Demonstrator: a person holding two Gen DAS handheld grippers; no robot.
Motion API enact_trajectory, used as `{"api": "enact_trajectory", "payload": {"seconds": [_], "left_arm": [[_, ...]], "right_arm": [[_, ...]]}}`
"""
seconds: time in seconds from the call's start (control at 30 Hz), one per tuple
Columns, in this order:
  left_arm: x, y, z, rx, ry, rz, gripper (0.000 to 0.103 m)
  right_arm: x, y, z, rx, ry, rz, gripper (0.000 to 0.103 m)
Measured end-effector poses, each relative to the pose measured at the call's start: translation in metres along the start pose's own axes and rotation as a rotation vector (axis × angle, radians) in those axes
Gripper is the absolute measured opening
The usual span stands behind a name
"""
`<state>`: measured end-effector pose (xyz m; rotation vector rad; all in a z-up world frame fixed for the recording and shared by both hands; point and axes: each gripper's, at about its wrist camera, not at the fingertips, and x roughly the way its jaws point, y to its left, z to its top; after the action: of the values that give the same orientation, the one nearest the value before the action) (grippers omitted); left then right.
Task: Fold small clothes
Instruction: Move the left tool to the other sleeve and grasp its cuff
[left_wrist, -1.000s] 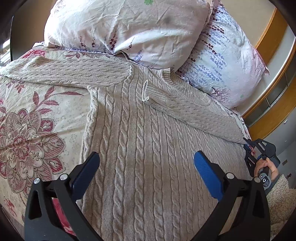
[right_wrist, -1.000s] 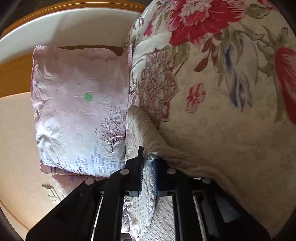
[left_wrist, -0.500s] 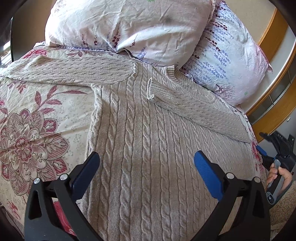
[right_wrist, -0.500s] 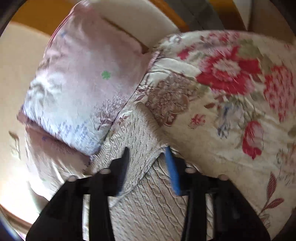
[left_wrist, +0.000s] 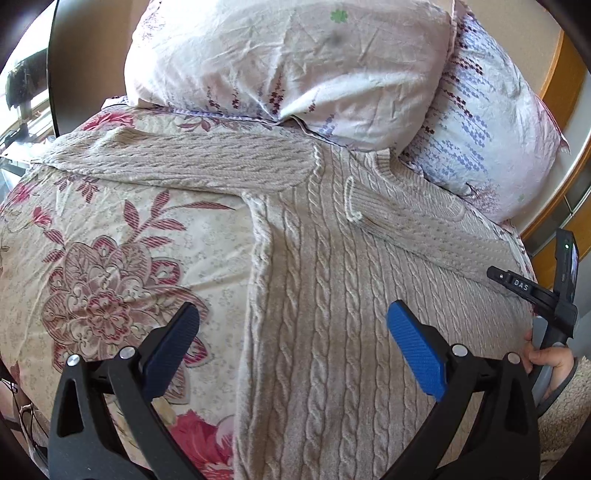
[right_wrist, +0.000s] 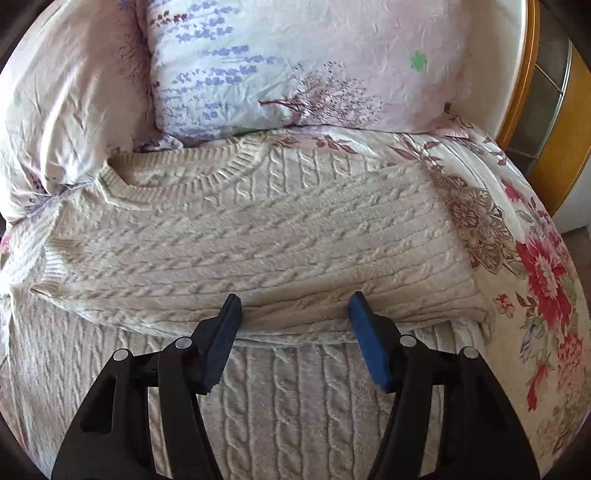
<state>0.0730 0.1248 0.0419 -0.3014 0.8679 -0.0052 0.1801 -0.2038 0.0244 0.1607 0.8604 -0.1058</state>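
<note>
The beige cable-knit sweater (right_wrist: 258, 229) lies flat on the floral bed cover (left_wrist: 122, 236), one sleeve folded across its chest just beyond the right hand-held gripper (right_wrist: 293, 332), which has just released it, while the left hand-held gripper (left_wrist: 291, 343) hovers unclenched above its body.

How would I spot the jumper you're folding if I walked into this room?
Find the bed with the flowered cover and two pale pillows at its head. Just below the pillows lies the jumper, spread flat with one sleeve folded across its chest. It alone is plain beige and cable-knit; everything around it is printed with flowers.
</note>
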Motion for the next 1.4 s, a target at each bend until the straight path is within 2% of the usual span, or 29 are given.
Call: {"api": "enact_trajectory", "payload": {"seconds": [0.07,0.13,0.27,0.37,0.5,0.6,0.67,0.77,1.0,1.1,1.17,1.33,1.4], "left_arm": [[-0.002,0.015,0.011,-0.049,-0.018,0.008,0.101],[-0.001,0.033,0.022,-0.118,-0.029,0.016,0.101],[0.009,0.070,0.045,-0.258,-0.027,0.030,0.101],[0.019,0.092,0.059,-0.354,-0.013,0.011,0.101],[0.029,0.114,0.075,-0.473,-0.026,-0.038,0.100],[0.040,0.130,0.083,-0.578,-0.020,-0.088,0.090],[0.051,0.141,0.086,-0.656,0.000,-0.124,0.078],[0.064,0.153,0.086,-0.770,0.013,-0.174,0.068],[0.073,0.167,0.085,-0.937,-0.030,-0.209,0.064],[0.077,0.175,0.079,-1.023,-0.041,-0.232,0.047],[0.082,0.180,0.074,-1.068,-0.041,-0.250,0.031],[0.084,0.194,0.068,-1.157,-0.073,-0.280,0.028],[0.085,0.192,0.071,-1.126,-0.072,-0.260,0.025]], "right_arm": [[0.000,0.014,-0.002,-0.029,-0.002,0.021,0.063],[0.009,0.034,-0.006,-0.087,0.033,0.032,0.063],[0.016,0.062,-0.013,-0.207,0.030,-0.062,0.066],[0.016,0.050,-0.006,-0.138,0.074,-0.014,0.069],[0.006,0.030,-0.008,-0.044,0.054,0.100,0.072],[-0.002,0.026,-0.012,-0.033,0.043,0.140,0.072],[-0.004,0.023,-0.012,-0.008,0.052,0.197,0.072],[-0.007,0.022,-0.014,0.028,0.066,0.279,0.072],[-0.004,0.038,-0.022,-0.020,0.111,0.300,0.072],[-0.005,0.040,-0.023,-0.020,0.112,0.302,0.072],[-0.005,0.038,-0.023,-0.014,0.113,0.305,0.072],[-0.006,0.033,-0.024,0.003,0.120,0.307,0.072],[-0.007,0.031,-0.025,0.006,0.120,0.305,0.072]]}}
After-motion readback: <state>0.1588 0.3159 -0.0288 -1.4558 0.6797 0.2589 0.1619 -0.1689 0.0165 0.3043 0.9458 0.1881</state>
